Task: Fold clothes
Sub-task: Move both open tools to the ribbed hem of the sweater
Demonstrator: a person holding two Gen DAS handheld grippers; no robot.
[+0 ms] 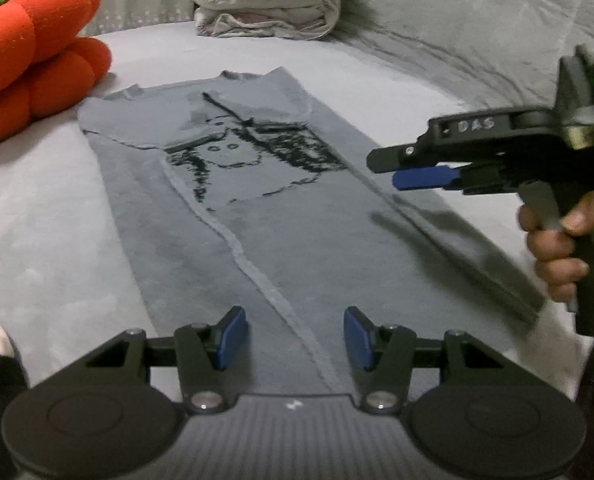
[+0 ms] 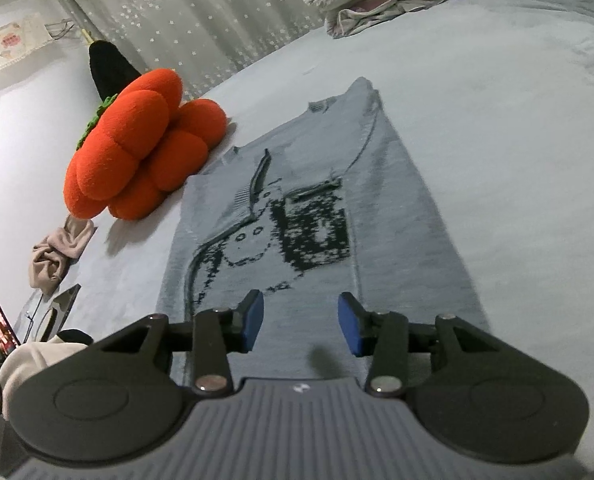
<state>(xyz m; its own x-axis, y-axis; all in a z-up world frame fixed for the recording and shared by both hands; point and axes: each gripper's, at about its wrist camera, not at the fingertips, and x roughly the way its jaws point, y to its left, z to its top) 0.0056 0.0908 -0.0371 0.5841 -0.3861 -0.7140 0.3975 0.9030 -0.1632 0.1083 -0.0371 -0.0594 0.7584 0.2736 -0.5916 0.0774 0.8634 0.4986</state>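
My left gripper fingers are spread, nothing between; right gripper likewise spread and empty. The grey printed knit sweater, sides folded in, lies flat just beyond both fingertips on the pale bedsheet.

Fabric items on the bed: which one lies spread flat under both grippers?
The grey printed T-shirt, sides folded inward. The pale quilt bundle is stacked far behind; the beige cloth lies crumpled beside it.
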